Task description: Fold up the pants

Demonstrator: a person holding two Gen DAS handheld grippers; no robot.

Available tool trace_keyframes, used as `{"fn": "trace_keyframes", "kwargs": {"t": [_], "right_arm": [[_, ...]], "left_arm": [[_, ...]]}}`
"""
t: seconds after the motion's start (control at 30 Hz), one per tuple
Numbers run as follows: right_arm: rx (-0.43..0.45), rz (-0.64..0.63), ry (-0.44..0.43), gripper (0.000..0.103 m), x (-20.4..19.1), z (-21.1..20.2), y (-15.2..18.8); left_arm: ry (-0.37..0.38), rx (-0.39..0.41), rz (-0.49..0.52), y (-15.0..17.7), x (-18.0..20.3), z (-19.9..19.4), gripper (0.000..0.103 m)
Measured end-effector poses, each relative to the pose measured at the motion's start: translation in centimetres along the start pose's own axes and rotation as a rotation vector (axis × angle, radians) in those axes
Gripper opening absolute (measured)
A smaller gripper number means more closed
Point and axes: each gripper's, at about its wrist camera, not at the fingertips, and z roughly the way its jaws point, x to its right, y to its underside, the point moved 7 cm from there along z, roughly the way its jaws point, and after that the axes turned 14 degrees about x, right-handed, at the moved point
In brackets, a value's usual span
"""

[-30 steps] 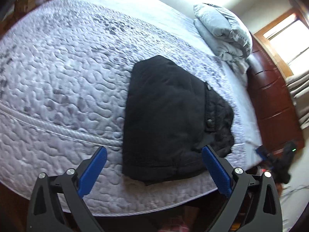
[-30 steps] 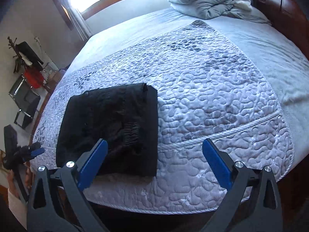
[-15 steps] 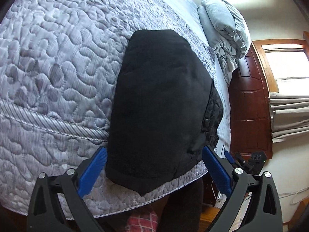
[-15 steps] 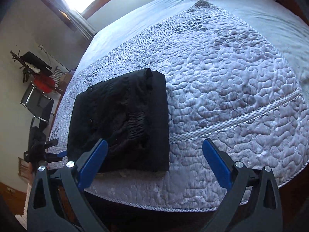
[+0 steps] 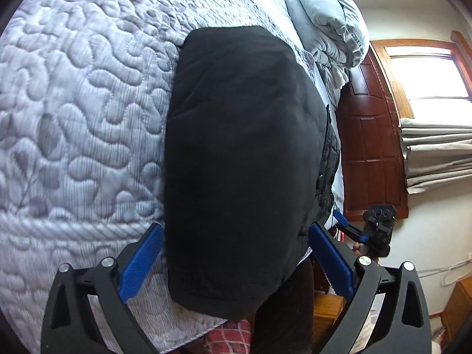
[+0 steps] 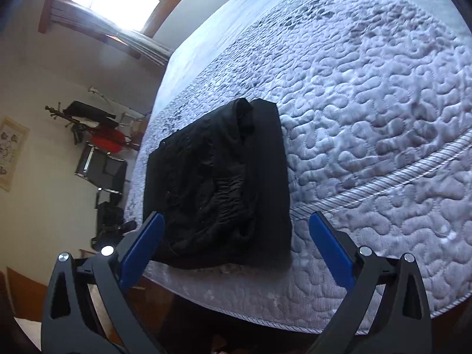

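Note:
Black pants [image 5: 244, 159] lie folded into a compact rectangle on the quilted grey bedspread [image 5: 82, 112], near the bed's front edge. My left gripper [image 5: 236, 262] is open, its blue pads either side of the fold's near end, close above it. In the right wrist view the pants [image 6: 218, 185] show their gathered waistband on top. My right gripper [image 6: 236, 250] is open and empty, its left pad by the fold's near left corner. The right gripper also shows in the left wrist view [image 5: 351, 230], beyond the pants.
Grey pillows [image 5: 327, 26] are piled at the head of the bed by a dark wooden headboard [image 5: 371, 135]. A chair and a rack with clothes [image 6: 100, 147] stand by the wall. Bright windows are in both views.
Both grippers have moved closer to the folded pants and tilted. The left one has dropped low over the fold. The pants have not moved.

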Motion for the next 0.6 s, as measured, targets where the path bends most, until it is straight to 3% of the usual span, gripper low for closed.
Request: {"fn": "trace_keyframes", "kwargs": {"t": [0.37,0.6], "right_arm": [[-0.182,0.094,-0.103,0.098,3.0,5.3,0.2],[-0.273,0.122,-0.196,0.098,2.9,8.5,1.0]], "left_arm": [[0.063,-0.102,-0.012,-0.9,-0.5,3.4,0.099],[0.096,-0.159,-0.023,-1.0,-0.2,4.8,0.099]]}}
